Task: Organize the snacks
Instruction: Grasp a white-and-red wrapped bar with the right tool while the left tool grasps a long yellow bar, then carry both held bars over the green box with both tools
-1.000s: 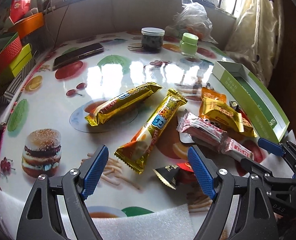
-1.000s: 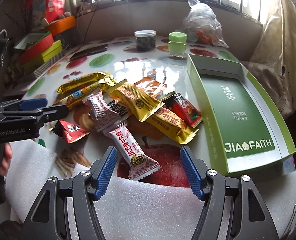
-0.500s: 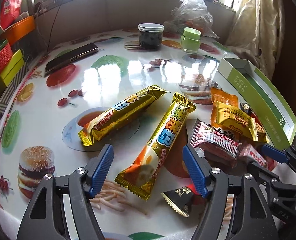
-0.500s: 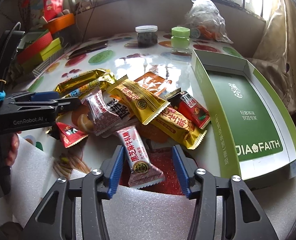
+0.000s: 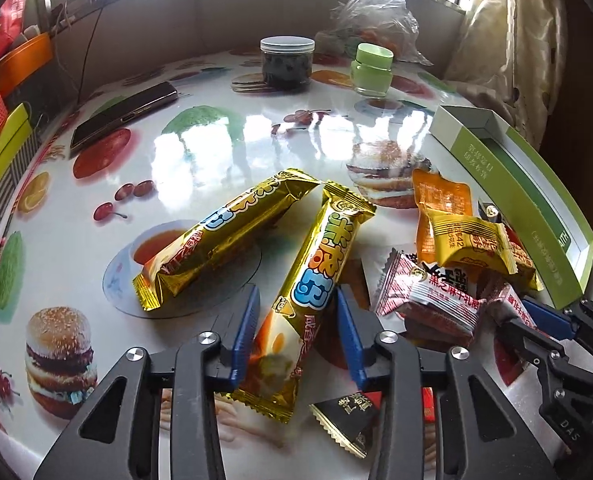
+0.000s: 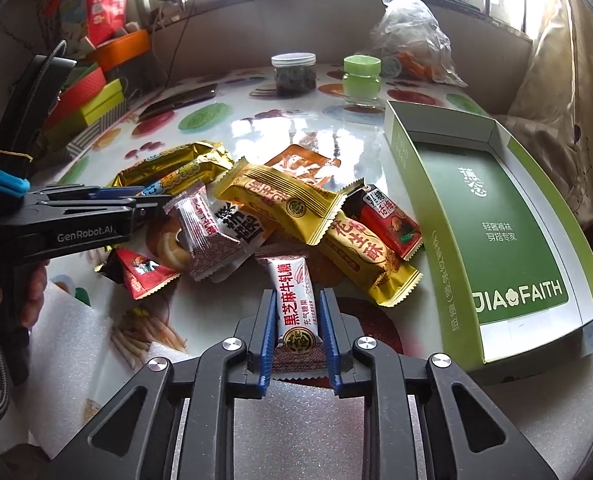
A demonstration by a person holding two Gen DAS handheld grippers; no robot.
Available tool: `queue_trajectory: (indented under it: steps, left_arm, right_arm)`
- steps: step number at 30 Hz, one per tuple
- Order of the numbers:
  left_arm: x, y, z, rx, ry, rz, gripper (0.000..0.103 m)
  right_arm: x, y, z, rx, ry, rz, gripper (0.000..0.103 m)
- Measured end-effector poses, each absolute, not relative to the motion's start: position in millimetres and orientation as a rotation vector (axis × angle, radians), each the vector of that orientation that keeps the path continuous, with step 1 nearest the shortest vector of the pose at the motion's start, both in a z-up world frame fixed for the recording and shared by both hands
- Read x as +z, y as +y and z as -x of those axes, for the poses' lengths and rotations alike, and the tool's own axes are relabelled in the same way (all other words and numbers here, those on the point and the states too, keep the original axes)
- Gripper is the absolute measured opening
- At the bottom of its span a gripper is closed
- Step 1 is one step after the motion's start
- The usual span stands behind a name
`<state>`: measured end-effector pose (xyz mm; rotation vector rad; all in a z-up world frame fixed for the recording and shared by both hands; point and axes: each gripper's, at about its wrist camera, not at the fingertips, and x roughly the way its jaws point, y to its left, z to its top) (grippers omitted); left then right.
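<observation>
A: Surface?
B: Round table [image 5: 96,248] under a glossy food-print cloth. Green box tray [image 6: 492,216] along its right edge, nothing in it. Snack pile just left of the tray, towards the near edge.

A: Left gripper [image 5: 296,332]?
B: Jaws have just been closing, astride the long gold bar [image 5: 316,280], near its lower half. Pads flank the wrapper; a gap shows on both sides, so no grip yet. A second gold bar [image 5: 224,236] lies beside it, towards the left.

A: Right gripper [image 6: 298,336]?
B: Jaws have just been closing and are clamped on the white sesame-candy packet [image 6: 294,304] at the near edge, pads pressing both long sides.

A: Far edge?
B: Dark jar [image 5: 287,62], green jar [image 5: 371,70], plastic bag [image 5: 376,20] behind them. Phone [image 5: 124,116] towards the far left.
</observation>
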<state>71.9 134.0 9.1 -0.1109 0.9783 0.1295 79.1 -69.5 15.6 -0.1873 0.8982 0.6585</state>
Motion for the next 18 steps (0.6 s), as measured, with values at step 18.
queue_trajectory:
  steps: [18]
  left_arm:
    - [31,134,-60,0.130,0.931,0.161,0.024]
  right_arm:
    - [35,-81,-80,0.659,0.854,0.101,0.017]
